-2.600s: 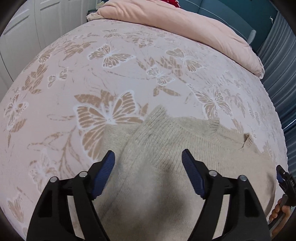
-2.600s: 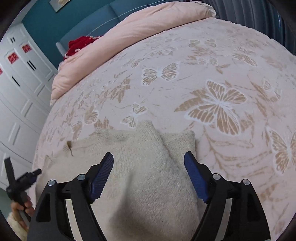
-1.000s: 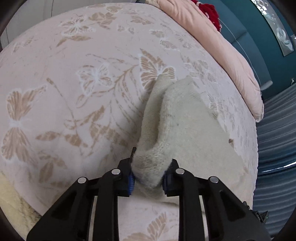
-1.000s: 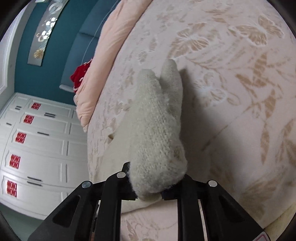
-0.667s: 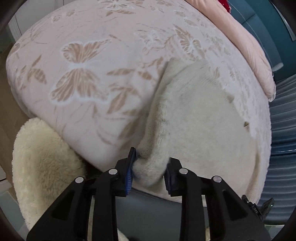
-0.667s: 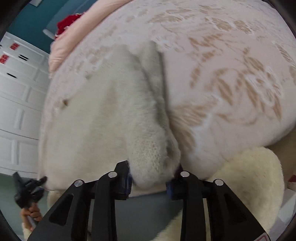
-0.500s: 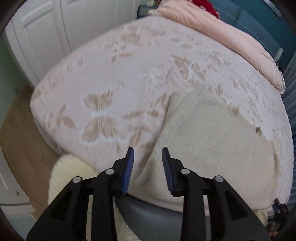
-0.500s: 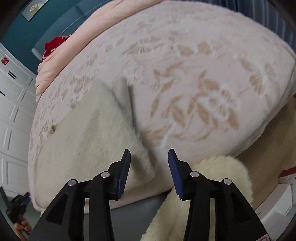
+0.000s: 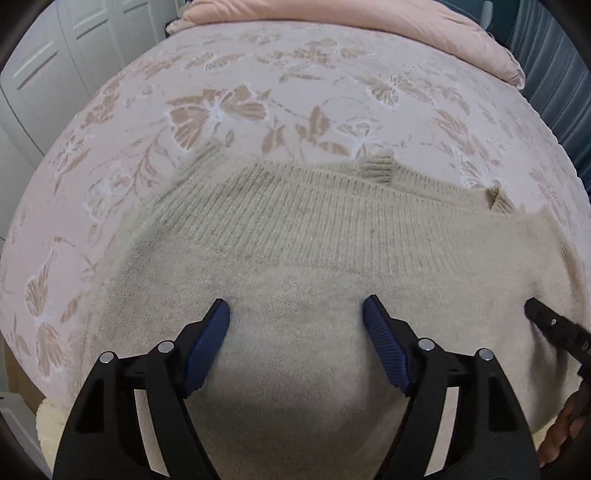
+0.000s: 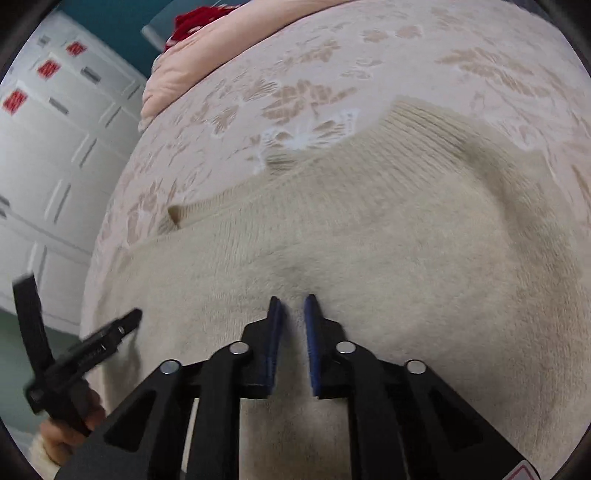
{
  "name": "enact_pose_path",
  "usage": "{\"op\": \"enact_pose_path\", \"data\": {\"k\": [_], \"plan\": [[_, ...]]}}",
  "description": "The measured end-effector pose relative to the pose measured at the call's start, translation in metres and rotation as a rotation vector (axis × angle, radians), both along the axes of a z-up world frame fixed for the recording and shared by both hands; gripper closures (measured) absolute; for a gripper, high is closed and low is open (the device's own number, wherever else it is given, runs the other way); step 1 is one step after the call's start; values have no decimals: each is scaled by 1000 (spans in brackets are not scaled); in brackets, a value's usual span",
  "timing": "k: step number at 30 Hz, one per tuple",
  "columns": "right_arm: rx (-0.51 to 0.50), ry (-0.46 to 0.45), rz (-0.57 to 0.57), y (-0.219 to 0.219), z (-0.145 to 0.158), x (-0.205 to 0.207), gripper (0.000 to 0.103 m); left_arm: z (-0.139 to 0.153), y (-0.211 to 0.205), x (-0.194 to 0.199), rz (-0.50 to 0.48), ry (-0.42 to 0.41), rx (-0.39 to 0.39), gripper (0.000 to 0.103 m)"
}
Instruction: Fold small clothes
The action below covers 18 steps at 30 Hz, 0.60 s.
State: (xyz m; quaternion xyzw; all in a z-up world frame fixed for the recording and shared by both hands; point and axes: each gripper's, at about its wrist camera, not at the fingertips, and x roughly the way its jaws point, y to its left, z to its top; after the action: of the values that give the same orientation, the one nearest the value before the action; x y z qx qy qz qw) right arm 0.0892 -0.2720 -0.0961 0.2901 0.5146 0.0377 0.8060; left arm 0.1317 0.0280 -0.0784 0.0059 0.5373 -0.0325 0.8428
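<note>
Step in hand looked like a regrip between folds. The beige knit sweater [image 9: 332, 280] lay spread on the butterfly-print bedspread [image 9: 229, 110], at the bedspread's near edge, well away from the pink pillow [image 9: 351, 22] at its far end.

Left gripper [image 9: 297, 314] hovered over the sweater's near part, jaws spread wide, nothing between them. Right gripper [image 10: 293, 306] also sat over the sweater's near part, its blue pads [image 10: 275, 332] almost together with a narrow gap; whether any knit was pinched in that gap could not be told, since the view was blurred. The right gripper's tip showed at the sweater's right edge in the left wrist view.

Next move, as a judgement: both tools needed to drop onto the near hem or side edges, close on a full layer of knit, then lift and carry it toward the ribbed band. The left would have to close fully; the right likely had to reopen first.

Sweater look: fuzzy, thick, soft knit, a ribbed band [image 9: 314, 206] across the part farther from the bedspread's near edge, a ribbed cuff [image 9: 376, 168] poking out past that band. Mostly flat, one soft ridge on its right side in the right wrist view. Fold count unclear.
</note>
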Motion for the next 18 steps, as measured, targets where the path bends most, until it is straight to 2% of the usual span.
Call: {"op": "enact_pose_path", "data": {"k": [1,2,3,4,5,6,7,8,10,11,12,14,18], "plan": [[13,-12,-37,-6,10,-4,94,2,1,-1,0,5,17,20],[-23,-52,-46,-9,23,-7,90,0,3,-1,5,16,20,16],[-100,-88,-29,-9,33,-9,84,-3,7,0,12,27,9,14],[-189,-79,-4,-6,33,-8,79,-6,10,0,22,32,-4,13],[-256,-28,16,-10,22,-2,77,-8,13,1,28,31,-15,12],[-278,34,35,-17,8,1,84,-7,14,1,26,30,-20,12],[-236,30,40,-26,5,-1,84,-5,14,2,20,31,-25,12],[-207,12,25,-34,11,-5,78,1,17,2,17,27,-40,14],[-243,-34,-14,-45,34,-9,59,18,30,6,31,-15,-97,14],[-257,-73,-32,-51,46,-11,37,26,39,10,47,-38,-127,13],[-269,-113,-46,-57,56,-8,24,32,48,17,67,-51,-151,11],[-316,-131,-53,-63,62,6,19,35,66,39,114,-48,-183,9],[-344,-20,-41,-74,33,49,21,6,87,84,193,75,-207,9]]}}
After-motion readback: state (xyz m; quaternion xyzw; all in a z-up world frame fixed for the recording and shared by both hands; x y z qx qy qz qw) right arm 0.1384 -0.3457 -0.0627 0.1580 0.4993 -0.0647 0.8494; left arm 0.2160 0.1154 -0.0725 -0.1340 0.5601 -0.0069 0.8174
